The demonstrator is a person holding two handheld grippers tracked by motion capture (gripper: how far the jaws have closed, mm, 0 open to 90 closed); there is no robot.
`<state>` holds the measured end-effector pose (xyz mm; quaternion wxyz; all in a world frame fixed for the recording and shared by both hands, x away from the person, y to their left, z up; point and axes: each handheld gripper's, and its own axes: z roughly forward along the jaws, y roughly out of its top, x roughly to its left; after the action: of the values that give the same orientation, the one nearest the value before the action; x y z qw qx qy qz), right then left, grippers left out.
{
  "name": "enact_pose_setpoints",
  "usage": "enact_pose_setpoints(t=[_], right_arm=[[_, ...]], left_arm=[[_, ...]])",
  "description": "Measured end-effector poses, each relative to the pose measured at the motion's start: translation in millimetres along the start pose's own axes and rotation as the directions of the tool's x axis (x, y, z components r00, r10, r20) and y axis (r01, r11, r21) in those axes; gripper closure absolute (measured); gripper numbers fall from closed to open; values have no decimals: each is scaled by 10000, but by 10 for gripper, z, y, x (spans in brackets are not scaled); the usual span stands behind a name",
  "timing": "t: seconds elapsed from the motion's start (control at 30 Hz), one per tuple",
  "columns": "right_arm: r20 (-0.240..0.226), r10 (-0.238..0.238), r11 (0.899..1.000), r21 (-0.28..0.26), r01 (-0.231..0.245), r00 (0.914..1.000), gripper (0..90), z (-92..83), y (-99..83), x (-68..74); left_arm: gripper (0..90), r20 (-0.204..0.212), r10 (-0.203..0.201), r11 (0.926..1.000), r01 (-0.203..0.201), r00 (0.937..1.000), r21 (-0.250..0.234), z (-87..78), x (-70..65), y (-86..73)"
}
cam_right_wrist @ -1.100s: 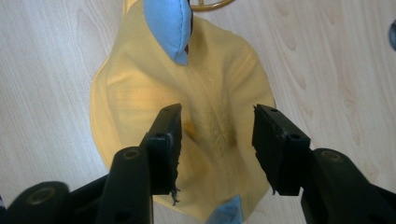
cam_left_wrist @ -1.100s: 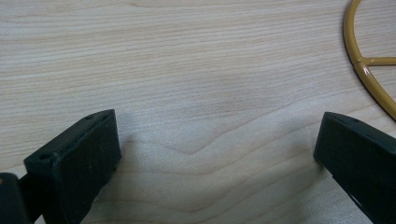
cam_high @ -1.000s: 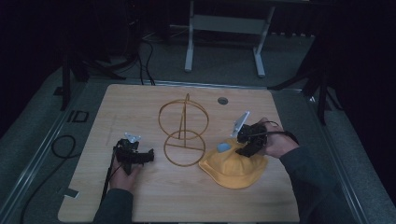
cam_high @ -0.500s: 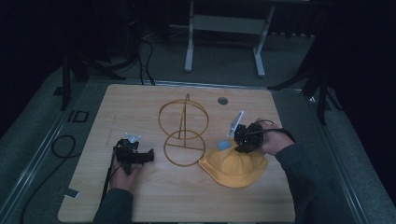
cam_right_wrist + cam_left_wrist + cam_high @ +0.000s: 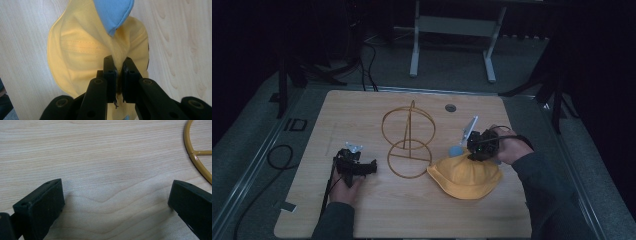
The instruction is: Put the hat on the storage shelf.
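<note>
A yellow hat (image 5: 467, 175) with a light blue flap (image 5: 455, 150) lies on the wooden table (image 5: 362, 115), right of a gold wire stand (image 5: 408, 137). My right gripper (image 5: 473, 155) is at the hat's far edge. In the right gripper view its jaws have just been closing and the right gripper (image 5: 119, 62) is now shut on a fold of the yellow hat (image 5: 75, 50), below the blue flap (image 5: 112, 12). My left gripper (image 5: 371, 167) rests left of the stand. The left gripper (image 5: 116, 197) stands open over bare wood, and the stand's base ring (image 5: 192, 155) is at the upper right.
A dark round hole (image 5: 450, 107) sits in the table near its far edge. A cable loop (image 5: 277, 155) lies on the floor at the left. White frame legs (image 5: 452, 30) stand behind the table.
The right hand has shifted slightly at the hat's far edge, and the fabric there is bunched up. The left gripper has stayed where it was.
</note>
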<state>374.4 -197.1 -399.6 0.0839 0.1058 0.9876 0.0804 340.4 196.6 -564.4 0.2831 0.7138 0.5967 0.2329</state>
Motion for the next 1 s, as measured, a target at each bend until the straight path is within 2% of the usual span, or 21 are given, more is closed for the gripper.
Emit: enact_pose_setpoints(t=[0.43, 0.63, 1.0], right_arm=[[313, 455, 9983, -382, -443, 9985, 837, -233, -86, -120], [343, 748, 9945, -753, -721, 9966, 837, -368, -126, -221], [605, 1221, 9876, -1066, -1152, 9907, 838, -572, -175, -361]], left_arm=[[4, -6, -7, 10000, 7, 10000, -22, 1, 0, 0], [4, -7, 16, 10000, -16, 10000, -1, 0, 1, 0], [4, -7, 18, 10000, -18, 10000, 1, 0, 1, 0]])
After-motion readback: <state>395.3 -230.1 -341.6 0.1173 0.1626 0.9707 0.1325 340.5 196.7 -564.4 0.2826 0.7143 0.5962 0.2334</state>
